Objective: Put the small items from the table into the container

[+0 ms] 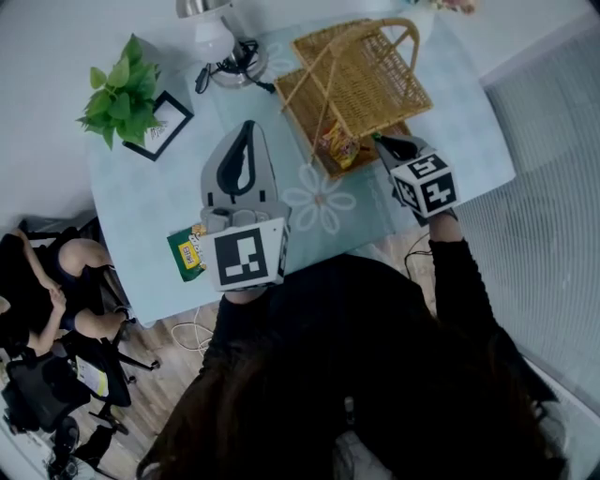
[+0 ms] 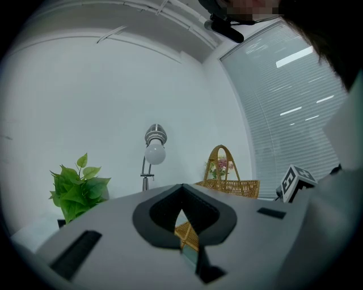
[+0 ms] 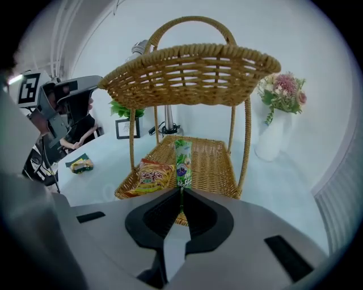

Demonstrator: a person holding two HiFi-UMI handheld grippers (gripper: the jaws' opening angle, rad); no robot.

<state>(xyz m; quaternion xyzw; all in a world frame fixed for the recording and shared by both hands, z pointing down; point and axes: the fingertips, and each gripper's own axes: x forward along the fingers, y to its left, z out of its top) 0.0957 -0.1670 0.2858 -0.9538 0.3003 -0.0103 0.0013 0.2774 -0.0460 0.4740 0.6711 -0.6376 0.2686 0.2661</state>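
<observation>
A wicker basket (image 1: 298, 111) (image 3: 235, 187) with a tall handle stands on the pale blue table (image 1: 141, 206), its lid (image 3: 187, 73) raised. An orange-yellow snack packet (image 1: 339, 145) (image 3: 152, 175) lies inside. My right gripper (image 1: 380, 141) (image 3: 181, 191) is at the basket's near right edge, tilted down. It is shut on a green stick packet (image 3: 183, 161) that hangs over the basket floor. A green and yellow packet (image 1: 190, 251) (image 3: 82, 164) lies on the table near the front left edge. My left gripper (image 1: 247, 127) (image 2: 182, 191) hovers level over the table's middle, shut with nothing in it.
A potted plant (image 1: 122, 94) and a small picture frame (image 1: 167, 122) stand at the table's back left. A lamp (image 1: 211, 28) with its cable is beside the basket. A white vase with flowers (image 3: 278, 122) is to the basket's right. A seated person (image 1: 42, 281) is left of the table.
</observation>
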